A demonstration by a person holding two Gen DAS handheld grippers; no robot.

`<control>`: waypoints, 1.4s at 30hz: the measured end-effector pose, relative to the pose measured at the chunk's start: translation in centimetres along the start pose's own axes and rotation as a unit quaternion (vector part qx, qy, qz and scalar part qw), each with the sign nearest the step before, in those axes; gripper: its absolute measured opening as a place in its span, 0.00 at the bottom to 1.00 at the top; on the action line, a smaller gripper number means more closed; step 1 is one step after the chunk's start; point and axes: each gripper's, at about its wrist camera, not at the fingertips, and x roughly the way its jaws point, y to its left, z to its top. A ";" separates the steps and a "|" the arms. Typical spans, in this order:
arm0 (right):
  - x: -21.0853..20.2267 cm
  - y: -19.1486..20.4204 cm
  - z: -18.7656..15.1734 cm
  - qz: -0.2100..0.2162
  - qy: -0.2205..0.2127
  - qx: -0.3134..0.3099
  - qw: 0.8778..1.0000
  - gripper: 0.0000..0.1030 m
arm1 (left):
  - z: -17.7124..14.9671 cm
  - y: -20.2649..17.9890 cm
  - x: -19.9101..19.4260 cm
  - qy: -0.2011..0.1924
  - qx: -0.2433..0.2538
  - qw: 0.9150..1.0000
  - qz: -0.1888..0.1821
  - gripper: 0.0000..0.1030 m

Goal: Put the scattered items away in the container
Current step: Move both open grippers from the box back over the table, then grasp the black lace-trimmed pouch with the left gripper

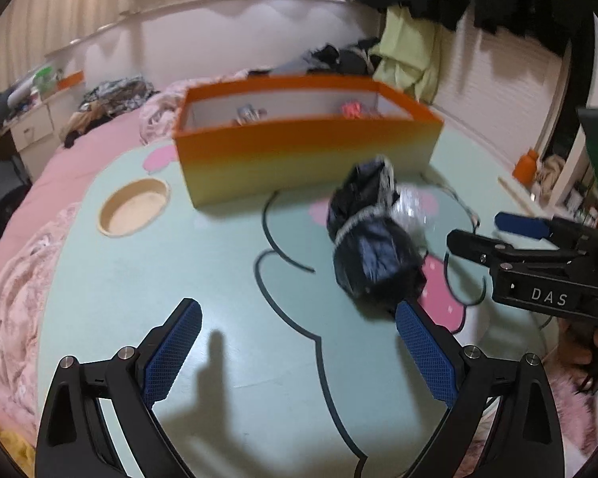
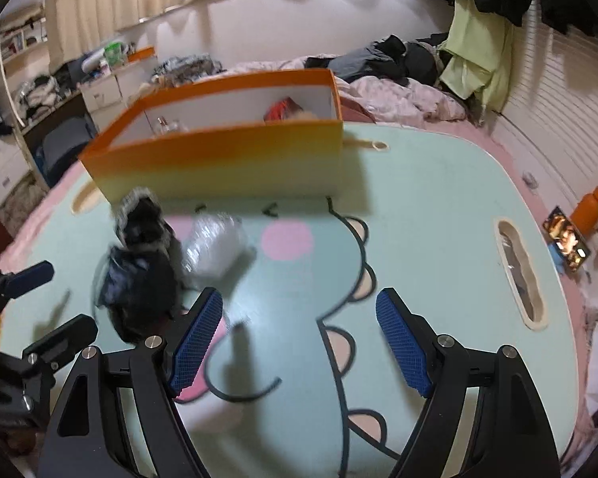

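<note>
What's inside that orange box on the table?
Inside the orange box a small clear bottle and something red peek out. The front wall hides the bottom.

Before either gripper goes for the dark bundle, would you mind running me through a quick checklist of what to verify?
1. Left gripper open, nothing between its fingers: ok.
2. Right gripper open and empty: ok.
3. Dark bundle free on the table, outside the box: ok.
4. Clear bag apart from the bundle: cannot tell; they look pressed together and the frames are blurred.
5. Room in the box: ok; only a red item and a small bottle show inside.
6. Grippers clear of each other: ok, though both flank the bundle closely.
</note>
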 end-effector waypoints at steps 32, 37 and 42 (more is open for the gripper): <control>1.4 -0.4 -1.0 -0.027 0.020 0.001 0.999 1.00 | -0.6 0.0 0.7 -0.013 0.004 1.000 0.028 1.00; 1.4 -0.4 -1.1 -0.026 0.020 0.001 0.999 1.00 | -0.6 0.0 0.7 -0.013 0.005 1.000 0.028 1.00; 1.4 -0.3 -1.0 -0.027 0.020 0.001 0.999 1.00 | -0.6 -0.1 0.7 -0.013 0.005 1.000 0.028 1.00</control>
